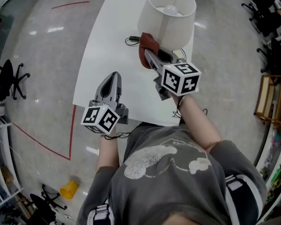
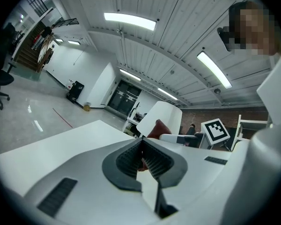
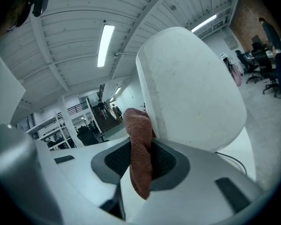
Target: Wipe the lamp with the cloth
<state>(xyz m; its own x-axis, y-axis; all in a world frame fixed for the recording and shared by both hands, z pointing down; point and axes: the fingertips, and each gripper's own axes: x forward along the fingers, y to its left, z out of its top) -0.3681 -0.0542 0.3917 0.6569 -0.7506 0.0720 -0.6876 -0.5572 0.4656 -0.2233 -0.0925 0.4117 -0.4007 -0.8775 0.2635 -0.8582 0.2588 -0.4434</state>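
Cloth (image 1: pixel 148 45) clamped in right gripper (image 1: pixel 148 55) touches lamp (image 1: pixel 171 20), base hidden under shade; left gripper (image 1: pixel 114 75) closed, empty.

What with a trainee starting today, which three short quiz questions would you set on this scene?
1. True or false: the left gripper holds the cloth.
2. Which part of the lamp is the cloth against? A) shade B) bulb C) cord
3. Fill in: the lamp stands on a white ____.
Key: 1 false, the right gripper holds it; 2 A; 3 table.
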